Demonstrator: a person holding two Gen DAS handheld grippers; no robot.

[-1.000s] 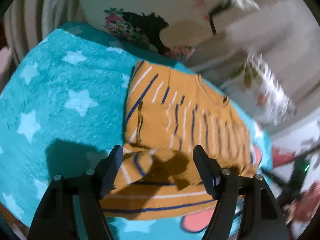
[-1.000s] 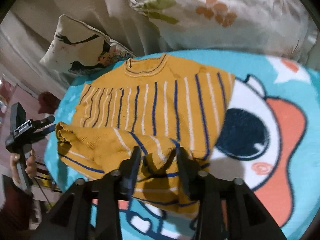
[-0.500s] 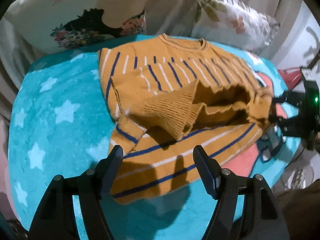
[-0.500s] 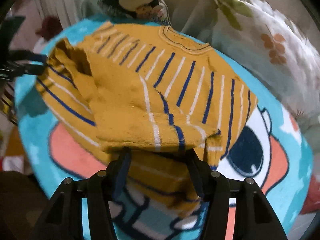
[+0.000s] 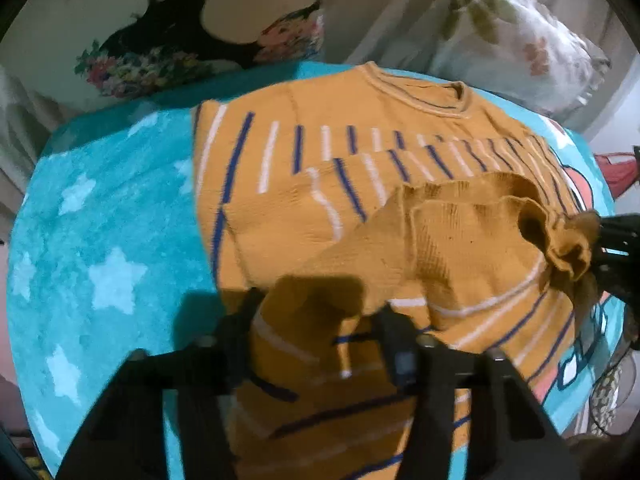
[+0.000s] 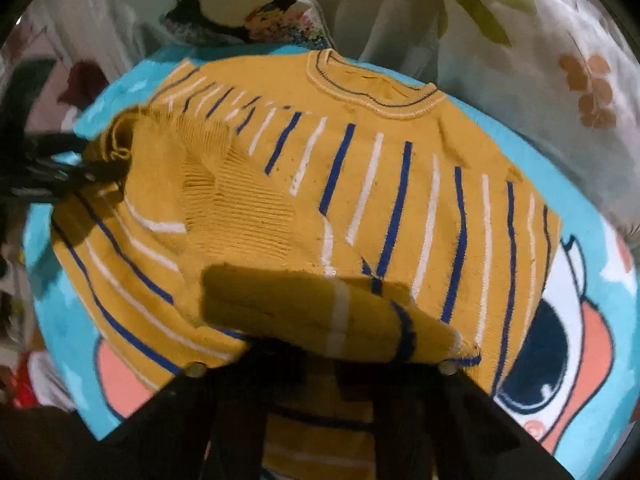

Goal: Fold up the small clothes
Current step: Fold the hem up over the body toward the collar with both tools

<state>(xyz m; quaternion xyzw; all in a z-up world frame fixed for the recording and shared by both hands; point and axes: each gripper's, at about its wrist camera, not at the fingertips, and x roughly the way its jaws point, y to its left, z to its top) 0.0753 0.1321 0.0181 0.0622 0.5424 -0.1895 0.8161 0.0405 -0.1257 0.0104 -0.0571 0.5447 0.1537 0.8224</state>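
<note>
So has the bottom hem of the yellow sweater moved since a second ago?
Yes. The hem was flat near the blanket's edge; now it's lifted and folded up toward the collar, pinched in both tools.

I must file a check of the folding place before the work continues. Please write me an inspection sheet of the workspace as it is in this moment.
Surface: turquoise blanket with white stars and a cartoon print, partly covered by the garment.
Job's things: mustard sweater with blue and white stripes, collar away from the cameras, lower part lifted and bunched.
Clutter: nothing seen on the blanket.
Grippers: left tool has sweater fabric between its fingers, jaws just been closing; right tool shut on a folded edge of the sweater, jaws just closed.
Cables: nothing clearly seen.
Surroundings: floral cushion and leaf-print pillow behind the blanket; the edges are blurred.
</note>
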